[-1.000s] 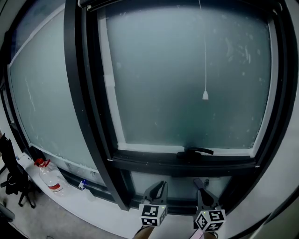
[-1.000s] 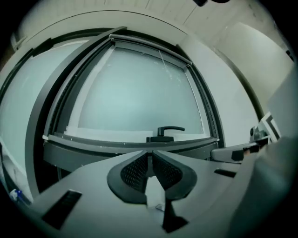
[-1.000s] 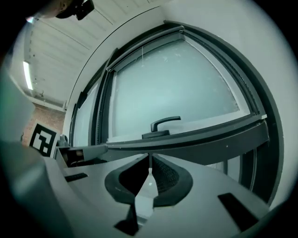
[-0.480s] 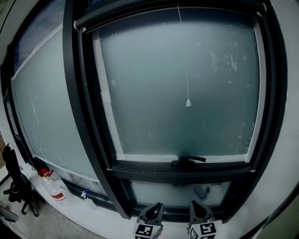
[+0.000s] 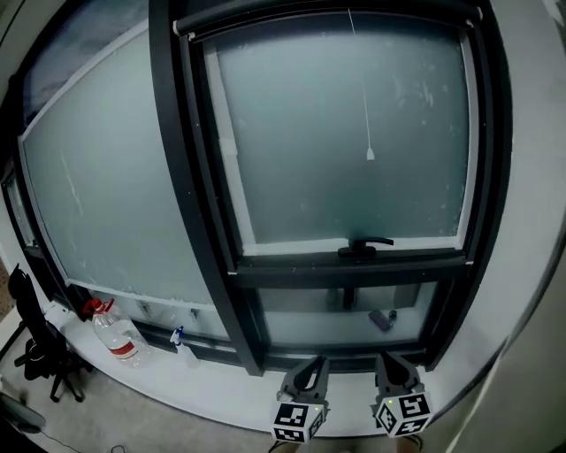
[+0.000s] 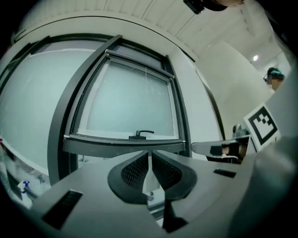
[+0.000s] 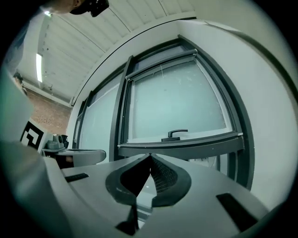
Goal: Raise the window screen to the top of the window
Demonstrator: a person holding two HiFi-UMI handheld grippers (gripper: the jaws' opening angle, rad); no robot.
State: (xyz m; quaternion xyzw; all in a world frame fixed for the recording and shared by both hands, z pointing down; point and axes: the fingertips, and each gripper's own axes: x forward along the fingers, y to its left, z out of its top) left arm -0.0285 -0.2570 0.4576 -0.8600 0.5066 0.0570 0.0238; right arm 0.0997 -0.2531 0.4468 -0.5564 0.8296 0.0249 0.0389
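The window (image 5: 345,133) has frosted panes in a dark frame. A dark bar (image 5: 327,12) runs along the top of its sash. From it hangs a thin cord ending in a small white pull (image 5: 370,155). A black handle (image 5: 364,245) sits on the sash's lower rail, also seen as the handle (image 6: 141,134) and the handle (image 7: 173,135). My left gripper (image 5: 311,361) and right gripper (image 5: 389,357) are side by side low in the head view, short of the window and touching nothing. The left gripper (image 6: 150,153) shows a narrow empty slit between its jaws. The right gripper (image 7: 150,156) has its tips together.
A white sill (image 5: 221,389) runs under the window. On it at the left stand a water bottle (image 5: 117,336) with a red cap and a small spray bottle (image 5: 179,341). A black chair (image 5: 35,349) stands at the far left. A small grey object (image 5: 380,318) lies behind the lower pane.
The window now sits higher and a little smaller in the head view. Both grippers, which had sunk to the bottom edge half a second ago, show fully again over the sill.
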